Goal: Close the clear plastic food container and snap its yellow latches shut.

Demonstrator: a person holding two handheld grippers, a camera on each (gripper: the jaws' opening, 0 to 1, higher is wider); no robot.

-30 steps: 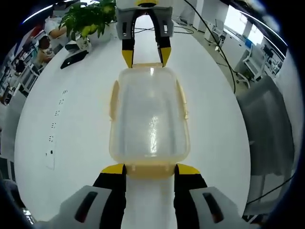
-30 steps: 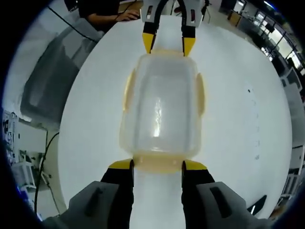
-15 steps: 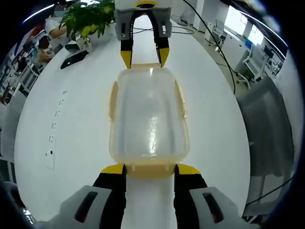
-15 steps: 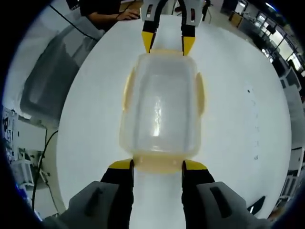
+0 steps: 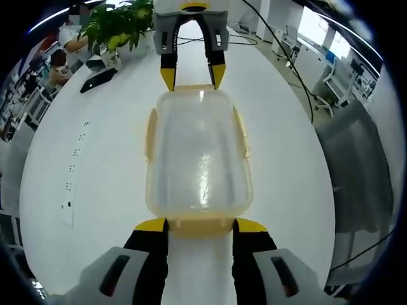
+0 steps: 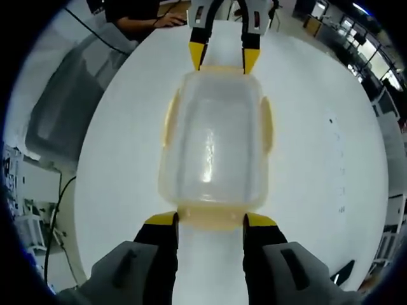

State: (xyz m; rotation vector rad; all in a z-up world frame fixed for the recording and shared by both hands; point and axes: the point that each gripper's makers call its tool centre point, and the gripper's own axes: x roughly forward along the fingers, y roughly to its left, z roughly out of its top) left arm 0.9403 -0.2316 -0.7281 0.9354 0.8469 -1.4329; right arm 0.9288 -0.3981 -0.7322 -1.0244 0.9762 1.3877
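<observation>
The clear plastic container (image 5: 198, 155) lies lid-on on the white table (image 5: 95, 190), lengthwise between the two grippers. Pale yellow latches (image 5: 152, 130) run along its long sides. My left gripper (image 5: 201, 225) is open, its yellow-tipped jaws either side of the near end latch (image 5: 200, 223). At the far end stands the right gripper (image 5: 193, 76), tips at the rim. In the right gripper view the container (image 6: 216, 140) runs from my open right gripper (image 6: 211, 220), whose jaws flank an end latch (image 6: 211, 218), up to the left gripper (image 6: 223, 57). A side latch (image 6: 267, 124) lies against the wall.
A potted plant (image 5: 117, 25) and a black flat object (image 5: 98, 77) sit at the table's far left, with seated people (image 5: 60, 63) beyond. Cables (image 5: 286, 57) cross the far right. A grey covered shape (image 5: 356, 171) stands beside the table. A person (image 6: 137, 16) sits at the far edge.
Almost nothing: both grippers stay at the container's two ends, and the far gripper's tips sit a touch closer to the rim.
</observation>
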